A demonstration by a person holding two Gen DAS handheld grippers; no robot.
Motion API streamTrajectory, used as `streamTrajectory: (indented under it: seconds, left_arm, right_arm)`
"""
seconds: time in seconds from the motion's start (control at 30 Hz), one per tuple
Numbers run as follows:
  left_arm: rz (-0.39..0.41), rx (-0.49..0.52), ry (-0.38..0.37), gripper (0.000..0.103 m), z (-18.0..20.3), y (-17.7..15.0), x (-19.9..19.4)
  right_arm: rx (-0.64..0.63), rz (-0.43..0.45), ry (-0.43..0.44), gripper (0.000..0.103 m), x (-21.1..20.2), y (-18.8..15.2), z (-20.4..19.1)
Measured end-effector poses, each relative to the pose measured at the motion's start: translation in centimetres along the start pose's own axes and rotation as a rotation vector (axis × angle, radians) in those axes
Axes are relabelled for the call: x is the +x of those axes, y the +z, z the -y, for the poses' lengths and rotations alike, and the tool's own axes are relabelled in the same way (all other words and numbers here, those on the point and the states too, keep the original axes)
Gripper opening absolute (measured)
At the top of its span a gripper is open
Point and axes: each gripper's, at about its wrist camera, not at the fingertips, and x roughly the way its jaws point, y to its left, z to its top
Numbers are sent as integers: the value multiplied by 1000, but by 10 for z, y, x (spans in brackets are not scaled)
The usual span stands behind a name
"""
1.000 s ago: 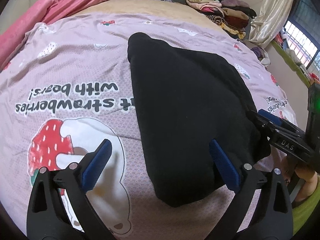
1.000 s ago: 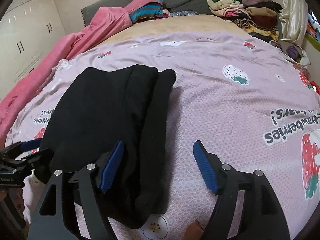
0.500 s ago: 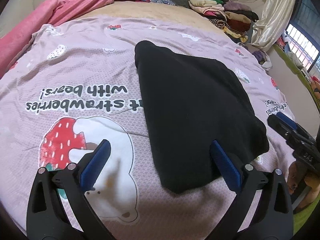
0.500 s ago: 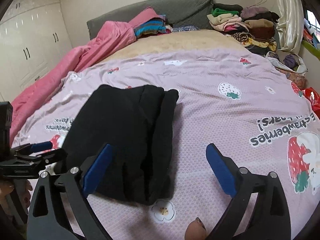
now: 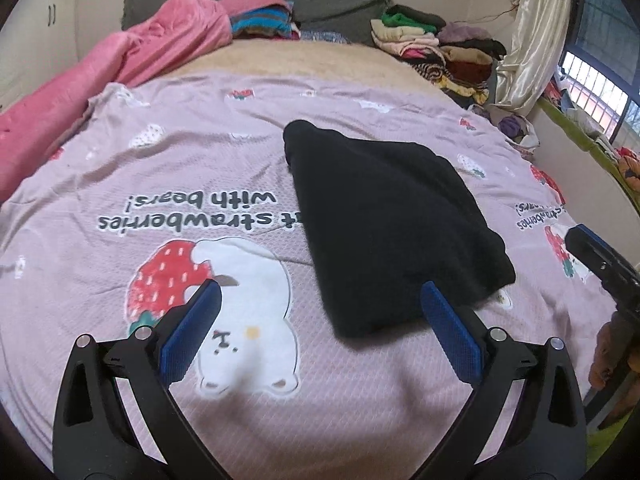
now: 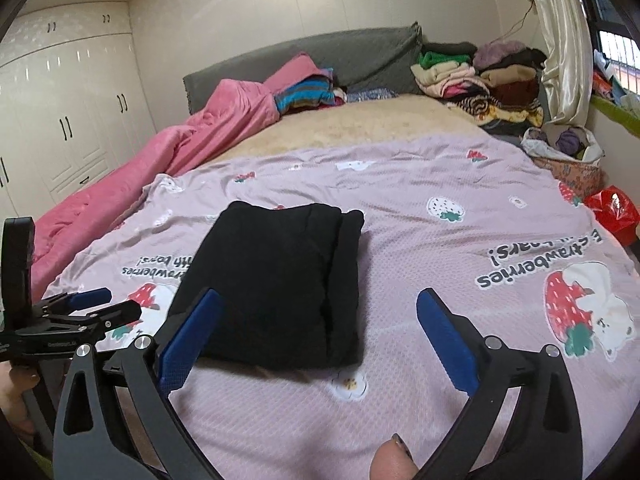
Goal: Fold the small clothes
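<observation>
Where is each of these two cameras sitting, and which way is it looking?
Left wrist view: sits on the left gripper, looking forward across the bed; its own open jaws frame a strawberry bear print, the right gripper pokes in at the right edge.
Right wrist view: sits on the right gripper, looking toward the headboard and wardrobe; its open jaws show, a fingertip shows below, the left gripper at left.
Both share: the folded black garment on the lilac bedspread, and the clothes pile.
</observation>
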Motion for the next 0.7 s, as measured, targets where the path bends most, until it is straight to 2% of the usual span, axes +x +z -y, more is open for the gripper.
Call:
streamTrajectory:
  seconds: [0.43,0.57,0.7]
  left_arm:
    - [112,18,15,93,-7,-57,-40]
    - [104,18,7,93,-9,-72,-39]
    - [102,27,11,93,-7,-86,-38]
  right_arm:
    - [-70,102,-80,99,-49,-47,-37]
    - [-63,88,-96,99,-49,-63,-42]
    - [-12,32,-98,99,-43,-80,-42]
